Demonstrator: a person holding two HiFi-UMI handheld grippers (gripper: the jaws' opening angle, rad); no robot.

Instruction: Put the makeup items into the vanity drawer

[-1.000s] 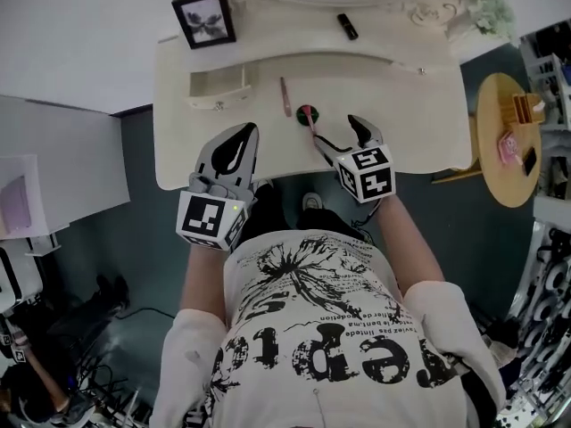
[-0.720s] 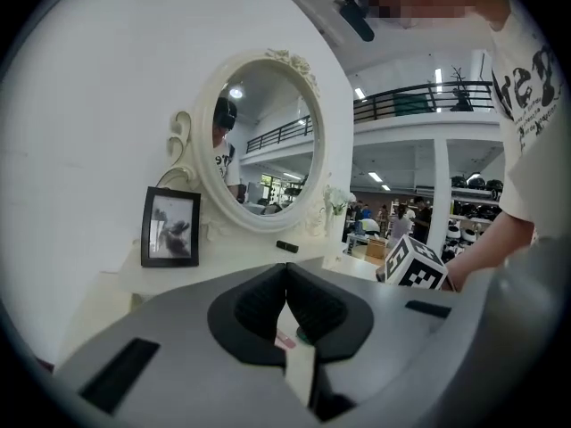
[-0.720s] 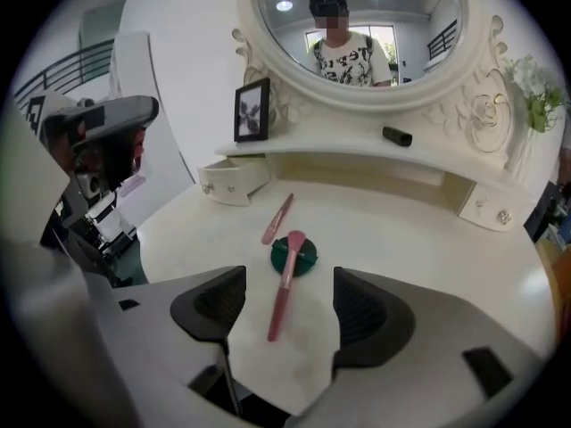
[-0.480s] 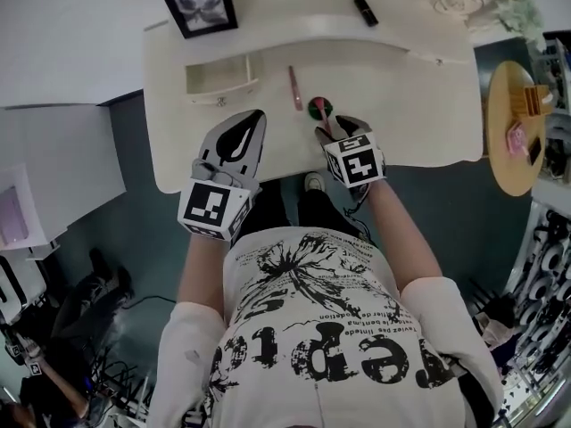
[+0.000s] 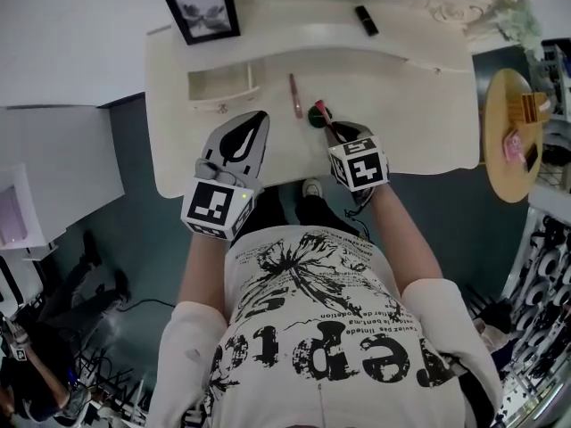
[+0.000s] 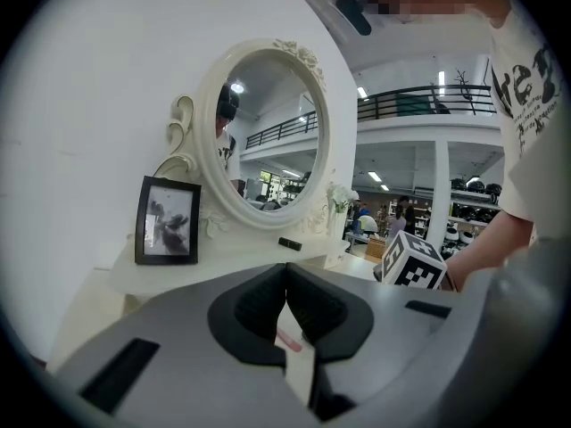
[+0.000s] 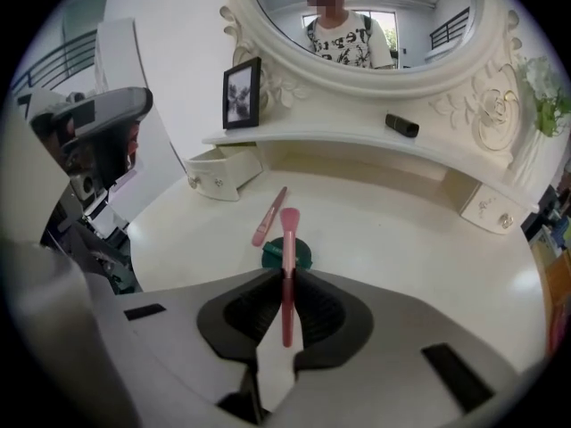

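The right claw [image 7: 286, 276] is closing on a brush [image 7: 288, 230] upright between its jaws, a compact [image 7: 272, 255] just ahead. The left claw [image 6: 285, 275] is closed, empty.

Not a real home: a staged bedroom corner inside a big shop-like hall. Cream vanity [image 5: 401, 105] with oval mirror [image 6: 268, 132] and photo frame [image 5: 202, 9] stands against a bare white partition [image 5: 71, 43]. Beyond it are a mezzanine railing [image 6: 419, 105], ceiling strip lights [image 6: 362, 93] and stocked shelves [image 6: 473, 226]. Loose cables [image 5: 98, 364] lie on the floor [image 5: 134, 194], with racks [image 5: 544, 283] at the right.
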